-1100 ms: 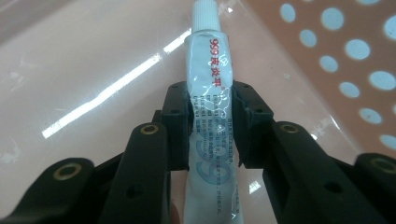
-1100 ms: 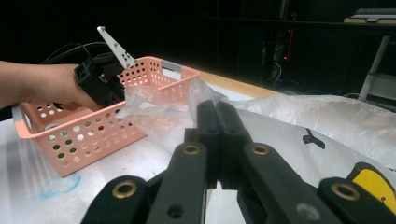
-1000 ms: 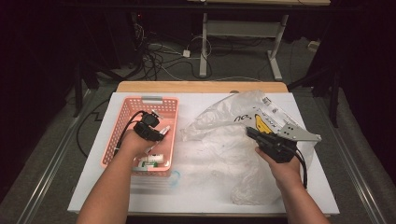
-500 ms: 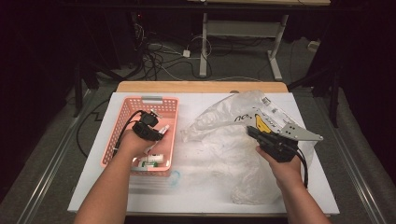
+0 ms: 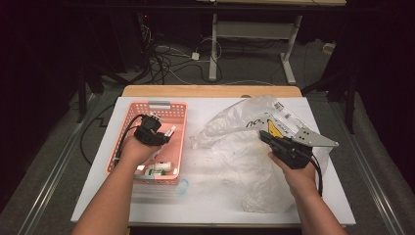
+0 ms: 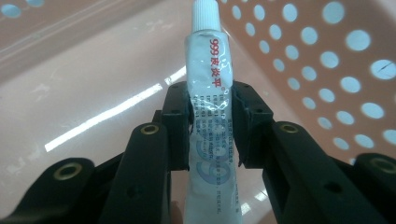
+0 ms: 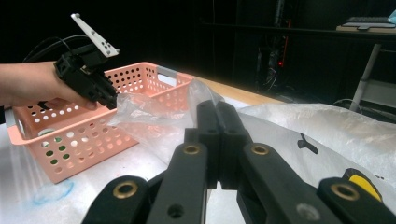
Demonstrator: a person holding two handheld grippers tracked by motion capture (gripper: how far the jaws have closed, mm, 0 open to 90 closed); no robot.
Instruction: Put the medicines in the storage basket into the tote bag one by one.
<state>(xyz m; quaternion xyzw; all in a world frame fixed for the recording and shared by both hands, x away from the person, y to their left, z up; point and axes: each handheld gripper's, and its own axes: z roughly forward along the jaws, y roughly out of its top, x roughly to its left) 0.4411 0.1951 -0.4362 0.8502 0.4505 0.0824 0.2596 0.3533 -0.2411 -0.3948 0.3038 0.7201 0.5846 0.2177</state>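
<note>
White tube [image 6: 211,116] clamped, left gripper [image 6: 211,126] view

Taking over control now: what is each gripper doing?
Left gripper: closed on the white tube, over the pink basket.
Right gripper: fingers shut; whether they pinch the clear plastic bag cannot be told.

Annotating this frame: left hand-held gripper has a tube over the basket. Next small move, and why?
Probably lower it a little and open the jaws. The left hand-held gripper clamps the tube cap-forward, already inside the pink basket, where other items lie. The right hand-held gripper is shut over the bag.
</note>
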